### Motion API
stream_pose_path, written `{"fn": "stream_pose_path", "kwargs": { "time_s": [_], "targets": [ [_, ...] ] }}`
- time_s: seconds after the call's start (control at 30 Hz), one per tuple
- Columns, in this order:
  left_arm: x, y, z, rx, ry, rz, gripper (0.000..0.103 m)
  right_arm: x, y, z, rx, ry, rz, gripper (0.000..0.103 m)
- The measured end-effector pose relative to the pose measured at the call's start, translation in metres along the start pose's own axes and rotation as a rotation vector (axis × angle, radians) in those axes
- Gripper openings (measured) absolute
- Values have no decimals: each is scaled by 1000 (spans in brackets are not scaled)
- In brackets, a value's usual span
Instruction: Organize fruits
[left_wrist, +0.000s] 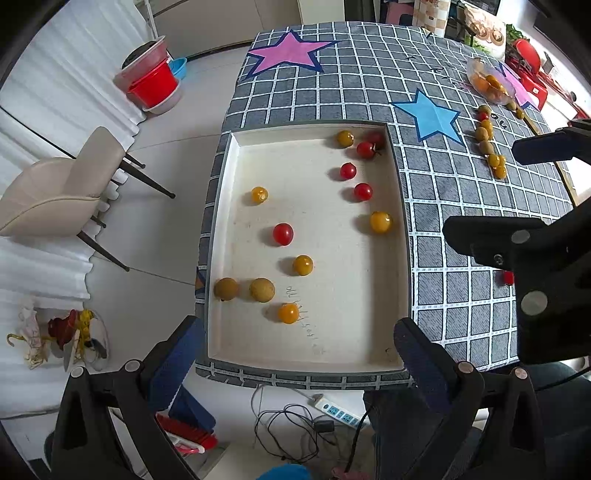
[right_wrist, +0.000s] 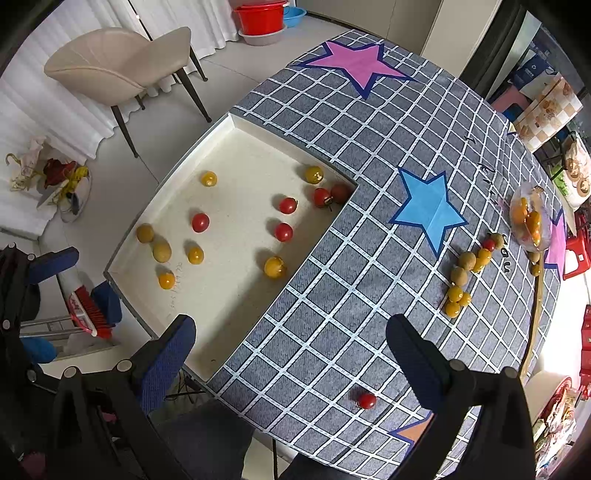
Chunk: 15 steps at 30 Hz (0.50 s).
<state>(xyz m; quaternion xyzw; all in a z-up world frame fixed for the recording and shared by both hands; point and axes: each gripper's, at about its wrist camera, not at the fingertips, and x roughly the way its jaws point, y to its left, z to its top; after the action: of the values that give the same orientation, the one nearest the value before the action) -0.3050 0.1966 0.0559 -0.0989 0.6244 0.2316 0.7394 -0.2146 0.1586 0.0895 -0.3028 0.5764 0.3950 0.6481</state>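
Table (right_wrist: 369, 258) with grey grid cloth, tiled floor around it. On it a shallow cream tray (left_wrist: 221, 221) (right_wrist: 236, 125) at the table's left edge, holding loose small fruits: red cherry tomatoes, yellow-orange ones, two dull brown round ones near its front-left corner. One red tomato (left_wrist: 283, 233) (right_wrist: 200, 222) sits mid-tray, apart from the others. Blue star (left_wrist: 430, 116) (right_wrist: 430, 210) on the cloth right of the tray. Past the star, a row of mixed fruits (left_wrist: 489, 144) (right_wrist: 467, 271) lies on the cloth, yellow, brown, one red, touching in places. Beyond that row, a clear bag (left_wrist: 487, 79) (right_wrist: 528, 218) of orange fruits. A lone red tomato (right_wrist: 366, 400) (left_wrist: 508, 277) lies on the cloth right of the tray's front end, just under the right claw (right_wrist: 291, 354) (left_wrist: 532, 199). Pink star (left_wrist: 288, 51) (right_wrist: 356, 64) behind the tray. Beige chair (left_wrist: 62, 192) (right_wrist: 122, 62) on the floor left of the tray. Left claw (left_wrist: 295, 354) spread wide over the tray's front edge, holding nothing. Right claw also spread wide, holding nothing.
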Motion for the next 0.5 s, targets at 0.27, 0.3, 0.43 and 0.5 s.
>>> {"fn": "stream_pose_path", "kwargs": {
  "time_s": [0.27,0.3,0.43,0.5],
  "targets": [
    [0,-1,0,-1,2,-2,103,0,-1,1,-3,0,1,103],
    [-1,0,-1,-1,2,-3,103,0,-1,1,-4,0,1,103],
    [-1,-1,-2,-1,3,-8,103,0,1,0,0,3,1,103],
    [0,0,-2,-4,5,-8,103,1,2,0,-1,5,1,103]
  ]
}}
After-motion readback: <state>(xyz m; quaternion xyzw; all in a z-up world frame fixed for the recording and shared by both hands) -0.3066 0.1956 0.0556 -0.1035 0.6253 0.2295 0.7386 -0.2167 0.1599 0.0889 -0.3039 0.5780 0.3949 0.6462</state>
